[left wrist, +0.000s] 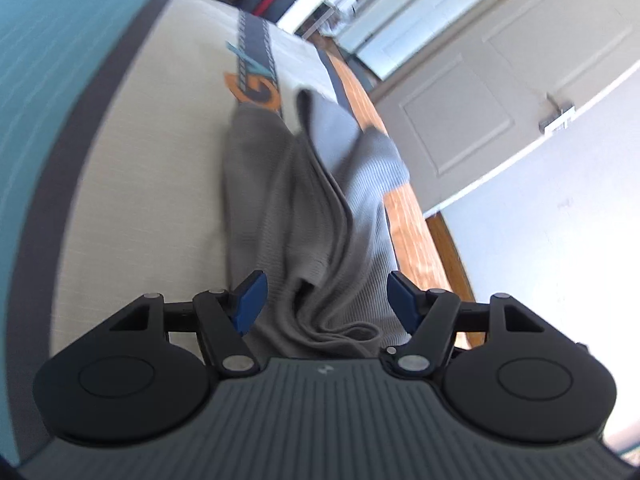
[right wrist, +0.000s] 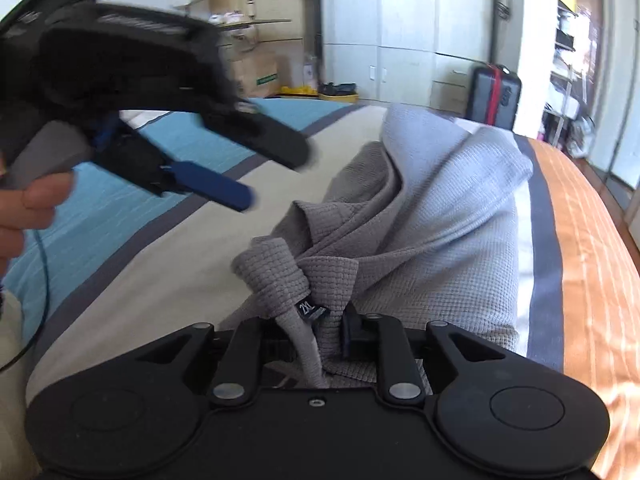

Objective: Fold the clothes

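Note:
A grey waffle-knit garment [left wrist: 304, 208] lies bunched on a bed with a cream, blue and orange striped cover [left wrist: 152, 152]. My left gripper [left wrist: 324, 300] is open, its blue pads on either side of the cloth's near folds without pinching them. In the right wrist view the same garment [right wrist: 432, 216] is lifted in folds. My right gripper [right wrist: 316, 336] is shut on the garment's collar edge by a small black size tag [right wrist: 310, 311]. The left gripper [right wrist: 224, 192] also shows there, blurred, held in a hand at upper left, above the bed.
The bed's orange edge [right wrist: 592, 264] runs along the right. A dark suitcase with a red strap [right wrist: 496, 96] stands beyond the bed, with cardboard boxes [right wrist: 256, 68] and white cupboards [right wrist: 400, 24] behind. A white panelled door [left wrist: 500, 92] faces the bed side.

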The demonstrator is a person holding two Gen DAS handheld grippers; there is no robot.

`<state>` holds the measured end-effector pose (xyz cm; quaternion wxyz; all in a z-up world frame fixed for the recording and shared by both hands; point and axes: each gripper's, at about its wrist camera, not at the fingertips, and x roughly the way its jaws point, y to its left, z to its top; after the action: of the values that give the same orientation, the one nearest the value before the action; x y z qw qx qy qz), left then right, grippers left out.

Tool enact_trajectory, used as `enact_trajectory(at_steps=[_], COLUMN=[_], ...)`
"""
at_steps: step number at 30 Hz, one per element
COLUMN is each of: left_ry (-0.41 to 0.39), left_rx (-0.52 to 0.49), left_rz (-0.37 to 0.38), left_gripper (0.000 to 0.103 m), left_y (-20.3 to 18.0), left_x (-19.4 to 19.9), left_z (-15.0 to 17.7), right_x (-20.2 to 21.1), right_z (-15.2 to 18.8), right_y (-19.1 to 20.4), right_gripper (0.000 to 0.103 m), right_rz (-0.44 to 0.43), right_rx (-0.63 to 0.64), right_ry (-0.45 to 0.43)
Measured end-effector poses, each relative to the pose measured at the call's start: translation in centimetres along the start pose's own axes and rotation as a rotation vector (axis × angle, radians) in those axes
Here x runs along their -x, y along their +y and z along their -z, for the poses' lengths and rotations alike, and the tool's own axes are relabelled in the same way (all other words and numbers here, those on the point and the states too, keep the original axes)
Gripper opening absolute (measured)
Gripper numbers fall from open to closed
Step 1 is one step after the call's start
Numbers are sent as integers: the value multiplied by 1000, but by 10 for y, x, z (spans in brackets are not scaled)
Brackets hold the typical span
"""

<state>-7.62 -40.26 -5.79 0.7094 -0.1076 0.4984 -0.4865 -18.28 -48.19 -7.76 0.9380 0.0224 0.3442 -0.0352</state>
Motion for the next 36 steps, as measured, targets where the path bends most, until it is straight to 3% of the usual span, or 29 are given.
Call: enact_trajectory(at_steps=[4, 8, 11, 15, 18, 20, 22, 24, 28, 31, 33, 35, 36], left_ry=[75, 105, 84, 86, 88, 86, 67, 19, -69, -14, 51, 53, 54], left_rx=[-79, -155, -106, -106, -105, -105, -100, -87, -90, -123, -121, -116, -113], left_rz=[-170, -328, -286, -293, -298, -300, -294, -257, -178, -186, -233, -235, -236], left_gripper=[66, 71, 71, 71, 71, 71, 71, 71, 71, 71, 71, 72, 73], left_y=[-10, -7, 3, 2, 1, 0, -2, -3, -18, -25, -22, -18, -16], left_x=[-23, -33, -27, -24, -23, -21, -14, -7, 3, -16, -35, -35, -35], left_z=[6, 18, 20, 19, 18, 17, 15, 10, -2, -2, 1, 5, 6], right_x=[6, 16, 25, 49, 44, 32, 26, 27, 31, 33, 44, 62, 63], right_z=[6, 5, 3, -4, -5, -1, 8, 14, 18, 11, 7, 3, -4], right_y=[1, -22, -40, -86, -112, -112, -101, -93, -94, -95, -94, -94, -105], right_gripper=[31, 44, 46, 54, 57, 57, 58, 60, 63, 64, 62, 62, 62], right_rz=[-26, -160, -261, -323, -226, -139, -119, -120, -146, -189, -153, -85, -101], right_rx=[26, -49, -111, -312, -382, -341, -262, -218, -242, -231, -204, -204, -255], right_ry=[8, 15, 17, -91, -91, 3, 61, 46, 41, 52, 31, -26, -46])
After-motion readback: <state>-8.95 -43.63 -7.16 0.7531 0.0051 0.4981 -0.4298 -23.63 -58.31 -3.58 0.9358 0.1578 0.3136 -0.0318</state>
